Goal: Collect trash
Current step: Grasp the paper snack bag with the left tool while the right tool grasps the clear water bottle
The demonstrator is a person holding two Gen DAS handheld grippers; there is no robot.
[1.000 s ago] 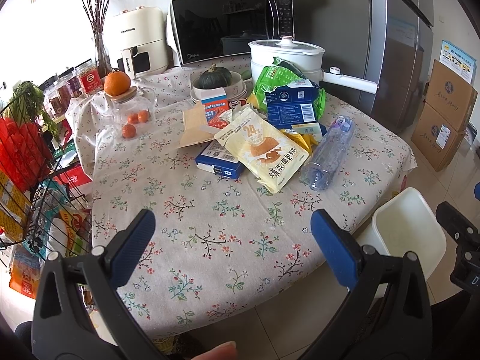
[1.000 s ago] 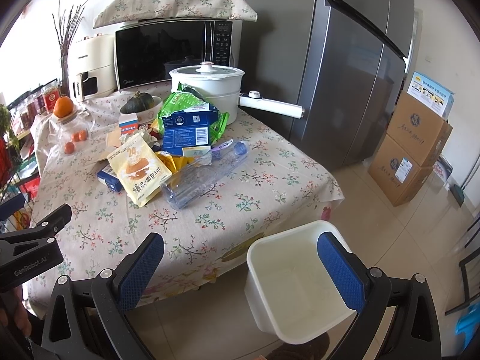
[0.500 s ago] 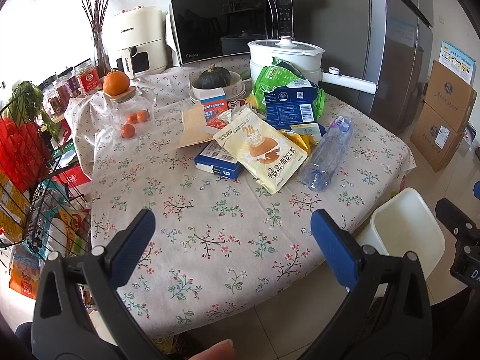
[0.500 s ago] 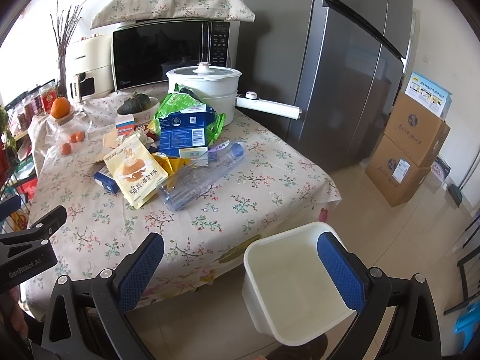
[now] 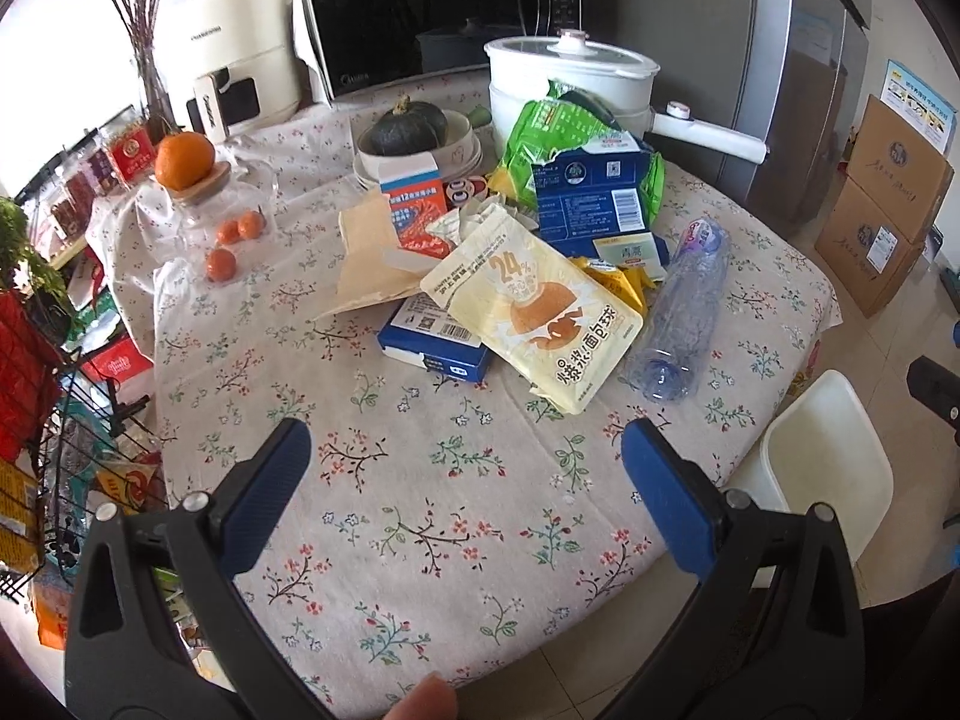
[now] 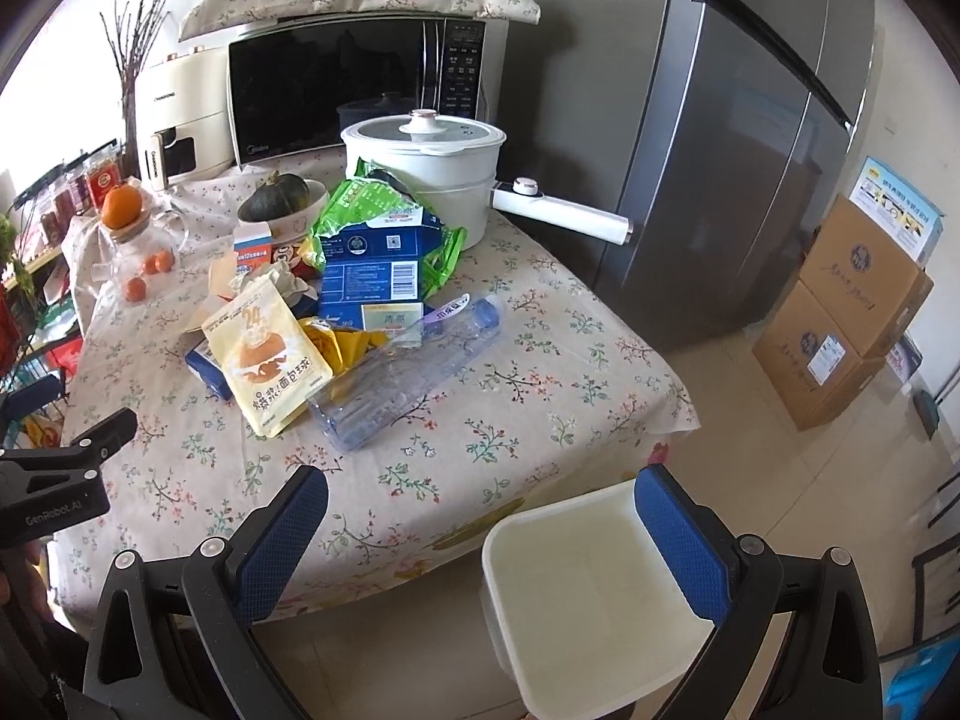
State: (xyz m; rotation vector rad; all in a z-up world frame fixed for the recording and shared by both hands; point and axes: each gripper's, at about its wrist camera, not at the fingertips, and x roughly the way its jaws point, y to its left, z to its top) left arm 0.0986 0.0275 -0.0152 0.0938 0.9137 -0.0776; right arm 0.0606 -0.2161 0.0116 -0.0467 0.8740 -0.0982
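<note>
A pile of trash lies mid-table: a yellow snack bag [image 5: 540, 315] [image 6: 264, 354], an empty clear plastic bottle [image 5: 681, 312] [image 6: 408, 375], a blue carton [image 5: 591, 204] [image 6: 375, 276], a green bag [image 5: 552, 132], a small blue box [image 5: 432, 348] and torn brown paper [image 5: 366, 258]. A white bin [image 5: 825, 468] [image 6: 600, 594] stands on the floor at the table's near right corner. My left gripper [image 5: 465, 495] is open and empty over the table's near part. My right gripper [image 6: 480, 531] is open and empty above the bin.
A white pot with a long handle [image 6: 432, 162], a microwave [image 6: 354, 84], a bowl holding a squash [image 5: 414, 138] and a glass jar with an orange [image 5: 192, 180] stand behind the trash. A fridge [image 6: 750, 120] and cardboard boxes [image 6: 840, 324] are at the right. A wire rack [image 5: 36, 420] is at the left.
My left gripper has moved forward toward the trash pile, which looks larger now. My right gripper has shifted slightly; both stay open.
</note>
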